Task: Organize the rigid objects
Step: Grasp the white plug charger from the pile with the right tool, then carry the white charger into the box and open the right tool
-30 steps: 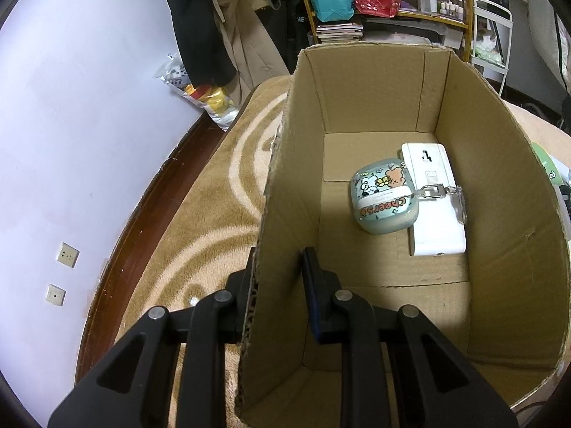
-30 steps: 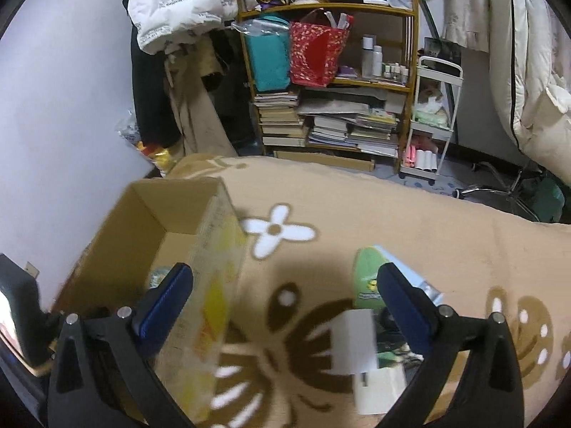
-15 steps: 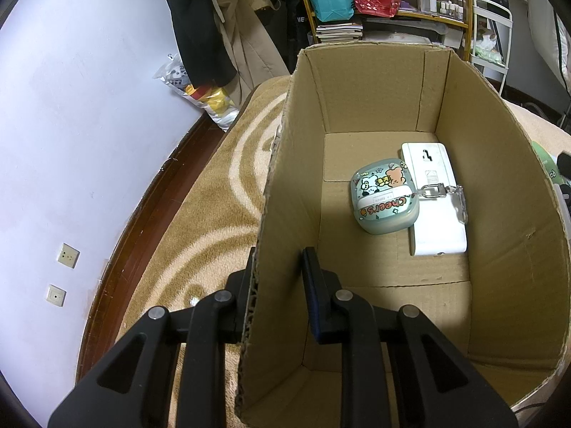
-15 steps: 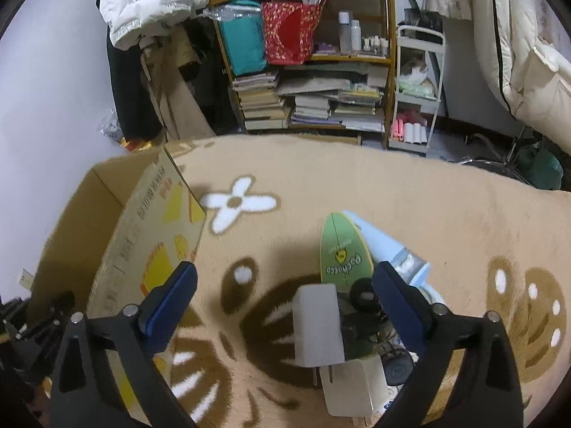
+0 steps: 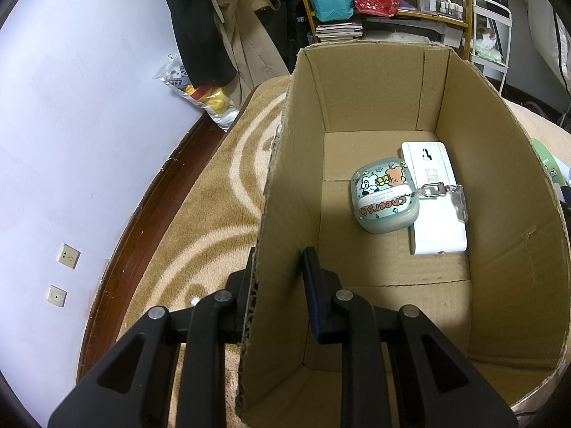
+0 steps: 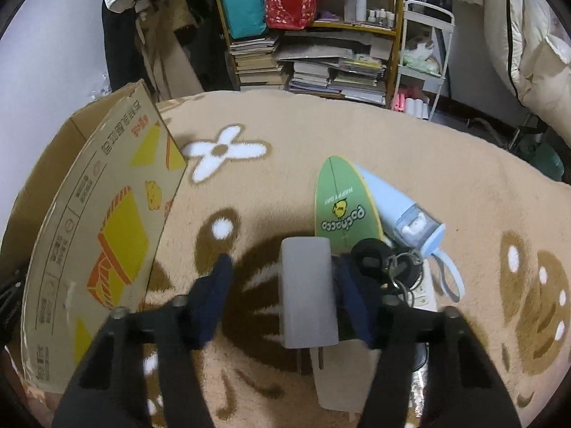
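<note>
While the left gripper (image 5: 276, 292) pinches the cardboard box (image 5: 506, 164) wall steady, the right gripper (image 6: 285, 285), spread around the grey charger block (image 6: 307, 290) at lower centre, should close squarely (right pad already nearly touching).

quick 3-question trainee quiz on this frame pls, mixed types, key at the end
1. True or false: the left gripper has one finger on each side of the cardboard box wall.
2. Multiple choice: what lies between the open fingers of the right gripper?
A. the green Pochacco case
B. the white charger block
C. the black keys
3. Fill in: inside the box, the cartoon earbud case rests partly on a flat white ____.

Key: 1 true; 2 B; 3 device (its exact type is not readable)
</note>
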{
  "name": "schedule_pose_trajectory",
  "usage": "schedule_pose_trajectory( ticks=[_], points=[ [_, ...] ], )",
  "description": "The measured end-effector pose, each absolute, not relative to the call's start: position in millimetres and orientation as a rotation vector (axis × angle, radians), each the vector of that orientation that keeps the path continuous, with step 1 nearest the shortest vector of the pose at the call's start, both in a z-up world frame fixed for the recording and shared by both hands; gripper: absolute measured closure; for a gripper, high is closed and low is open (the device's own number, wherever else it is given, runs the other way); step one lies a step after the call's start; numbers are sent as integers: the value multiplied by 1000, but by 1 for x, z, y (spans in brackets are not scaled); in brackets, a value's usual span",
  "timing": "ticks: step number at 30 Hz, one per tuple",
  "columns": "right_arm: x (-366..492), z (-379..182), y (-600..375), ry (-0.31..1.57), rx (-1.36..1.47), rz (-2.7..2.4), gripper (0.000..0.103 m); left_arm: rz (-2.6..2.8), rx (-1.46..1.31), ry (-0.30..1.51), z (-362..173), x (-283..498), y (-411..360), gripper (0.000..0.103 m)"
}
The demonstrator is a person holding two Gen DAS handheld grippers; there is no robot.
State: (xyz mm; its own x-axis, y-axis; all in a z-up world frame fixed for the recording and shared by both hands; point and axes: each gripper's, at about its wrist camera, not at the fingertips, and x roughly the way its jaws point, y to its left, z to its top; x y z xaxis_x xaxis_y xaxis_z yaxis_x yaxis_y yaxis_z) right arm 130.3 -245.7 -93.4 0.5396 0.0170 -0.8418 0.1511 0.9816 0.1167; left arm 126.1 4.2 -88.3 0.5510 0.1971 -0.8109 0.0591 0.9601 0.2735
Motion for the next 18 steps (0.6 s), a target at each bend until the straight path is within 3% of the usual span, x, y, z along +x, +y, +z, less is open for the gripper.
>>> schedule_pose_trajectory(
  ticks=[1, 4, 18],
  points=[
    [130, -95, -246, 1000, 189, -80, 49, 83, 284, 987, -89, 126, 4, 82],
    [126, -99, -249, 1000, 217, -89, 71, 83, 285, 988, -88, 126, 4, 82],
    [119, -90, -238, 966, 199, -91, 73, 89, 286, 987, -89, 125, 4, 81]
  ],
)
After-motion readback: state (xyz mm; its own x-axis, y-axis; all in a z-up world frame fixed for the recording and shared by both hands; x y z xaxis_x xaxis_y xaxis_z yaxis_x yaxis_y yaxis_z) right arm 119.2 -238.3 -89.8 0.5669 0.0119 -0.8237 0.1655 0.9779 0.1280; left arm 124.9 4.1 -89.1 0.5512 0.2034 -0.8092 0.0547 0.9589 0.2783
